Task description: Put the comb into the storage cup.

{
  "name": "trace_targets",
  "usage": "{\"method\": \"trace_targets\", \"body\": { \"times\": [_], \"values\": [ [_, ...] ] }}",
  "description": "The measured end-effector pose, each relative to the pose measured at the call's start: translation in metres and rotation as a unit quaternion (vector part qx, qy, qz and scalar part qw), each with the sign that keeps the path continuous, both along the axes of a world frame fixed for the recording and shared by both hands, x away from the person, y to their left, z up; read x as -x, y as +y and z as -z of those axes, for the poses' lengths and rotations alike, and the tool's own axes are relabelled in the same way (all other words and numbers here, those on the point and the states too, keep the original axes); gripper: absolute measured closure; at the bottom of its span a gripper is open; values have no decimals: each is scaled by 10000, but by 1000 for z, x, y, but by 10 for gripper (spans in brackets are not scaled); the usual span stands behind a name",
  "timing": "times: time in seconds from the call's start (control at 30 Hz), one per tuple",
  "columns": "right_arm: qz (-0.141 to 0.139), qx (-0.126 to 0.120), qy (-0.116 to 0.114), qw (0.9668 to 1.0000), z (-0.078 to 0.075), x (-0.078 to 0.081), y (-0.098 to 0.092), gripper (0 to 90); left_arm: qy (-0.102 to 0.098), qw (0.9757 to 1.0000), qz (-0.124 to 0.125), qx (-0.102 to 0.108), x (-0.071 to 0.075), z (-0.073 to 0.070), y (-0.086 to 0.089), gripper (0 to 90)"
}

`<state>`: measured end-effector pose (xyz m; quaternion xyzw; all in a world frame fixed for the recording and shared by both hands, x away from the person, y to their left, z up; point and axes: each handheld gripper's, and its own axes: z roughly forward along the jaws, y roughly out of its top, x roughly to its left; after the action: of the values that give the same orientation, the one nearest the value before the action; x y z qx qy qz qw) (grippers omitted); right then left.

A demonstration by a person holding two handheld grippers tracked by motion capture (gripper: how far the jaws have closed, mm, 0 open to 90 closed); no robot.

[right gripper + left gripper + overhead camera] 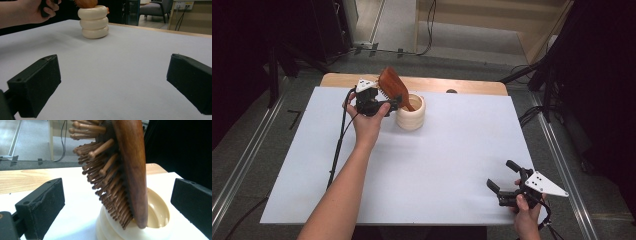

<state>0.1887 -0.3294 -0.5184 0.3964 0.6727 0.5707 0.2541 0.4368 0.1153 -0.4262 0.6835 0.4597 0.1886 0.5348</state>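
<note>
Hairbrush (130,170), unmarked, stood handle-down in cream holder (411,113); left gripper (393,103) jaws gaped wide, clear of it; right gripper (503,176) open, empty.

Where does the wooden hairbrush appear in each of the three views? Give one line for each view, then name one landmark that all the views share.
High view: the wooden hairbrush stands upper left of centre, leaning left out of the cream ribbed holder.
Left gripper view: it runs from top centre down into the holder's mouth, bristles facing left, between the open fingers.
Right gripper view: a small part shows at the top edge, above the holder.
Shared landmark: the cream ribbed holder.
</note>
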Motion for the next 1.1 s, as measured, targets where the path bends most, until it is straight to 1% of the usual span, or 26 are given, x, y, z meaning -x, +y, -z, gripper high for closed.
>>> {"method": "trace_targets", "body": {
  "times": [0.17,0.27,0.37,0.57,0.77,0.87,1.1],
  "values": [
    [-1,9,10,10000,0,0,0,0,-99,9999,26,-44,7,0,3,0],
    [-1,8,10,10000,0,0,0,0,-153,9998,64,-138,13,0,4,0],
    [-2,17,10,10000,0,0,0,0,-200,9997,85,-120,18,0,6,0],
    [-8,17,13,10000,0,0,0,0,-266,9994,154,-159,26,1,10,0],
    [-3,22,14,10000,0,0,0,0,-384,9990,144,-159,36,0,15,0],
    [-1,14,22,10000,0,0,1,0,-419,9988,163,-203,41,0,18,0],
    [2,23,19,10000,0,0,1,0,-488,9984,203,-175,53,0,26,0]
  ]
}}
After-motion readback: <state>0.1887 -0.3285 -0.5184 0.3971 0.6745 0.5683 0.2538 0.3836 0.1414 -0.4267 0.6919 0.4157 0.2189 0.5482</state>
